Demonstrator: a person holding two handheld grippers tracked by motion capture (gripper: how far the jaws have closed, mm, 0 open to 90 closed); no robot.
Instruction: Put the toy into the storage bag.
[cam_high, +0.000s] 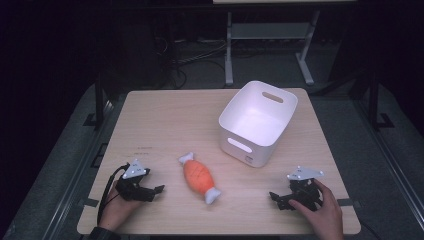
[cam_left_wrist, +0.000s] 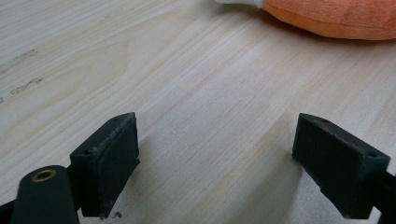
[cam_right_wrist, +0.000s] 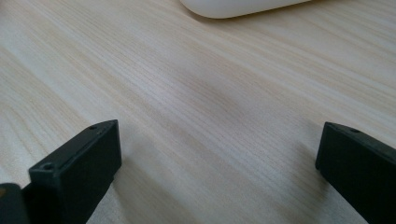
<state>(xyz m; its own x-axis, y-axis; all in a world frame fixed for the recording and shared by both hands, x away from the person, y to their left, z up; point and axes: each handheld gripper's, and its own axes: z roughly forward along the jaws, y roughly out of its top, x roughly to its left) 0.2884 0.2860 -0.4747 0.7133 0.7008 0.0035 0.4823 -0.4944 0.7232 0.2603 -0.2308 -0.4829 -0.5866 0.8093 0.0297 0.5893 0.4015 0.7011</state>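
Orange plush toy (cam_high: 199, 178) with white ends lies near the tabletop's (cam_high: 165, 120) front edge, between the two grippers and closer to the left one. Left gripper (cam_high: 153, 192) rests by the front-left corner, jaws spread wide, holding nothing. Right gripper (cam_high: 278, 199) rests by the front-right corner, jaws likewise wide apart and empty. White bin (cam_high: 257, 122) stands behind, toward the right edge.

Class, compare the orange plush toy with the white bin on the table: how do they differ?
The plush toy is orange with white ends; the bin is all white. The toy lies flat on its side, while the bin stands upright and open, with nothing inside. The toy looks soft and smaller; the bin is rigid, with handle slots. Both rest on the wooden table, untouched.
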